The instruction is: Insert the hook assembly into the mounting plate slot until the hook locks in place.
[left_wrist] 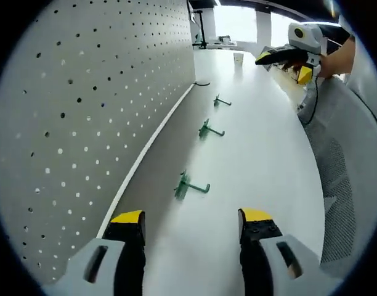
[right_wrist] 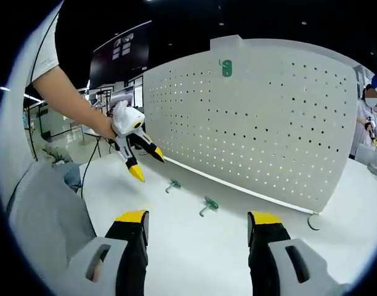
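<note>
Stands upright along the far edge of the white table (left_wrist: pixel 262 160): a large grey pegboard (left_wrist: pixel 84 111), evidently the mounting plate, its rows of holes facing the work area so hooks can be pushed straight in. Already carries one green hook (right_wrist: pixel 226 68) high up near its top edge in the right gripper view, probably a sample of the wanted final state. Lying loose on the table just in front of the board, well apart from one another: three green hook assemblies in a row, the nearest hook (left_wrist: pixel 190 185), the middle hook (left_wrist: pixel 208 130) and the far hook (left_wrist: pixel 220 101), laid out for easy reach. Near the board's end, a small dark ring-like item (left_wrist: pixel 202 82), too small to identify. Spread wide and empty, the left gripper (left_wrist: pixel 193 223) aimed down the row with the nearest hook between and just ahead of its jaws, likely lining up a pickup. Likewise spread and holding nothing, the right gripper (right_wrist: pixel 198 222), hovering back from the board. Task judged barely started: no hook grasped yet.
</note>
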A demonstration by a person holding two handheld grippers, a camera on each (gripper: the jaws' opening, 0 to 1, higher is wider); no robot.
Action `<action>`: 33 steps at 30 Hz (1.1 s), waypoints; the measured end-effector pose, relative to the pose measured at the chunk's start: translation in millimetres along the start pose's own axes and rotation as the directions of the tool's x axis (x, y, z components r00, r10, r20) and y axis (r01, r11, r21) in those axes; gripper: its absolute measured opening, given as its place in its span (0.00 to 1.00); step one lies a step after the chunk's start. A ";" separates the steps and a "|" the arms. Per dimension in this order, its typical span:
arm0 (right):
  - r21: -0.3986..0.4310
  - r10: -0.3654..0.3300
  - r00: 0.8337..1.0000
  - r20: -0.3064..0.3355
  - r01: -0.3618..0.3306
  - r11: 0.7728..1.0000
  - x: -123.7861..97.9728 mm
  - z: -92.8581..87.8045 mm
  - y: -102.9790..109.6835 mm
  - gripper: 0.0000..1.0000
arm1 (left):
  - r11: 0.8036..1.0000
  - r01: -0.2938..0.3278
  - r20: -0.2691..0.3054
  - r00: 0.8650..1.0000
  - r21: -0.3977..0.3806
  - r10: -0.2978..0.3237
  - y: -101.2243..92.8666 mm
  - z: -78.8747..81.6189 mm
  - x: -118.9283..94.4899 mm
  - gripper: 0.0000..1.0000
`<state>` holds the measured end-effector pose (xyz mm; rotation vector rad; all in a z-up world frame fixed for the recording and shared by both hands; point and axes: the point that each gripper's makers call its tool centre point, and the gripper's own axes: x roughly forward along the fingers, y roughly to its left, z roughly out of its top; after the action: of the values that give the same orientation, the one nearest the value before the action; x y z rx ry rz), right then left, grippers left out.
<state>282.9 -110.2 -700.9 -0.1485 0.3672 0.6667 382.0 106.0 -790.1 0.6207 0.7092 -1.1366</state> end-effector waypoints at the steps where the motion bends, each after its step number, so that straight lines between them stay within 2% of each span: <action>1: 0.002 -0.001 1.000 0.000 0.001 1.000 0.1 -0.1 -0.3 0.63 | 1.000 0.011 -0.019 1.000 0.001 -0.011 0.5 -0.7 3.2 0.62; 8: 0.016 -0.009 1.000 0.001 0.009 1.000 -0.2 -0.4 -2.7 0.63 | 0.991 0.091 -0.114 0.990 0.093 -0.080 3.6 -6.8 19.7 0.62; 14: 0.022 -0.023 1.000 0.005 0.023 0.999 -2.2 -0.1 -6.3 0.63 | 0.979 0.131 -0.147 0.983 0.154 -0.109 8.4 1.4 32.4 0.61; 22: 0.014 -0.025 1.000 0.007 0.025 1.000 -2.6 0.5 -6.8 0.63 | 0.965 0.187 -0.189 0.970 0.182 -0.153 9.3 3.9 47.7 0.58; 25: 0.015 -0.027 1.000 0.007 0.027 1.000 -2.6 0.2 -7.5 0.63 | 0.957 0.225 -0.238 0.955 0.184 -0.178 9.9 -4.8 52.0 0.57; 28: 0.018 -0.029 1.000 0.006 0.029 0.999 -2.4 -0.3 -8.4 0.62 | 0.959 0.231 -0.229 0.954 0.162 -0.191 11.2 -0.6 53.9 0.57; 30: 0.016 -0.034 0.999 0.004 0.034 0.999 -2.7 -0.4 -9.2 0.62 | 0.957 0.236 -0.228 0.954 0.169 -0.194 12.0 0.9 54.4 0.55; 33: 0.018 -0.034 0.999 0.007 0.034 0.999 -2.5 -0.2 -9.3 0.62 | 0.948 0.254 -0.252 0.947 0.194 -0.202 12.8 2.3 56.0 0.53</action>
<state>286.9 -118.9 -700.0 -0.1354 0.3626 0.6302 408.8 75.5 -830.7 0.8889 0.8740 -1.3877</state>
